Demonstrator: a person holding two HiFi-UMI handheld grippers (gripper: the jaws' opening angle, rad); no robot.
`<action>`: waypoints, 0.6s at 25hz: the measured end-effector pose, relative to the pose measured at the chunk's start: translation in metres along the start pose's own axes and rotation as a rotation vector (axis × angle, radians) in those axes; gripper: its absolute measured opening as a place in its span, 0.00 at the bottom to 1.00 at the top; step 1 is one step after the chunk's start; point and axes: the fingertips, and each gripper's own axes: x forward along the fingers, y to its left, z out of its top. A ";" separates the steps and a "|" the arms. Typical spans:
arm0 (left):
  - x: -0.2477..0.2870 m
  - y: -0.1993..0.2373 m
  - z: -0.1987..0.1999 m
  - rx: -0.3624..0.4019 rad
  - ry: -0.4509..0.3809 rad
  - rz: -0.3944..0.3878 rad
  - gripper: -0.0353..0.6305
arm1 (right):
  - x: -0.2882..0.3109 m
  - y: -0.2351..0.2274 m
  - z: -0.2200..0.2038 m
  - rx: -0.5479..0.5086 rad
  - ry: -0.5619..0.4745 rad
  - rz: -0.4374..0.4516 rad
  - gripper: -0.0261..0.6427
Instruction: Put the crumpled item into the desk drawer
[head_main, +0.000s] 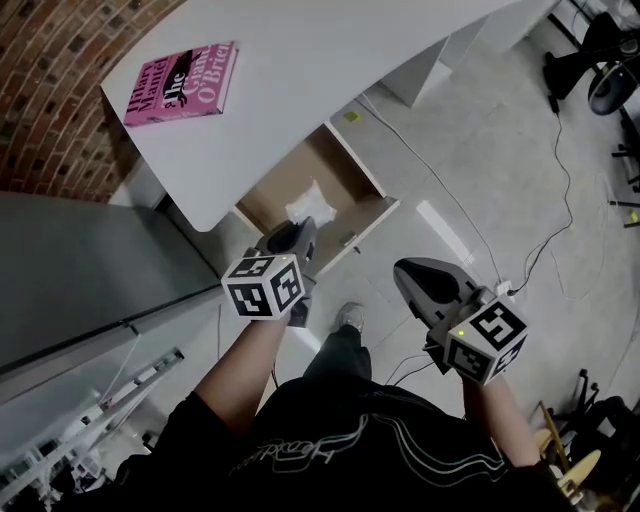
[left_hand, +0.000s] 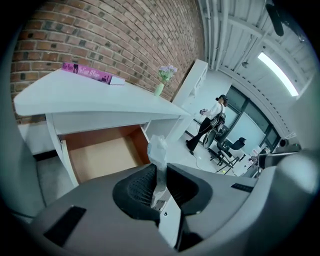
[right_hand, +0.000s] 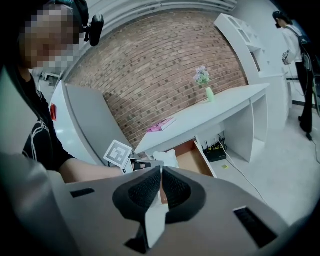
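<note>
The crumpled white item (head_main: 309, 207) sticks out of my left gripper (head_main: 303, 230), which is shut on its lower end. It hangs just above the open desk drawer (head_main: 352, 165), whose brown wooden bottom is bare. In the left gripper view the crumpled item (left_hand: 157, 149) rises between the dark pads (left_hand: 137, 189), with the drawer (left_hand: 102, 156) behind it under the white desk (left_hand: 90, 102). My right gripper (head_main: 404, 270) hovers over the floor to the right of the drawer. Its jaws (right_hand: 161, 174) are shut on nothing.
A pink book (head_main: 182, 84) lies on the desk top. A vase of flowers (right_hand: 205, 82) stands farther along the desk. A grey cabinet (head_main: 80, 270) stands at the left. Cables (head_main: 560, 210) run over the floor, and a black router (right_hand: 216, 151) sits under the desk.
</note>
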 end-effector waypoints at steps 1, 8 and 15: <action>0.008 0.004 -0.002 -0.006 0.001 0.003 0.16 | 0.003 -0.004 -0.005 0.009 0.006 -0.001 0.10; 0.068 0.040 -0.027 -0.036 0.055 0.028 0.16 | 0.019 -0.030 -0.035 0.063 0.046 -0.003 0.10; 0.118 0.079 -0.053 -0.094 0.164 0.063 0.16 | 0.033 -0.050 -0.062 0.137 0.080 0.004 0.10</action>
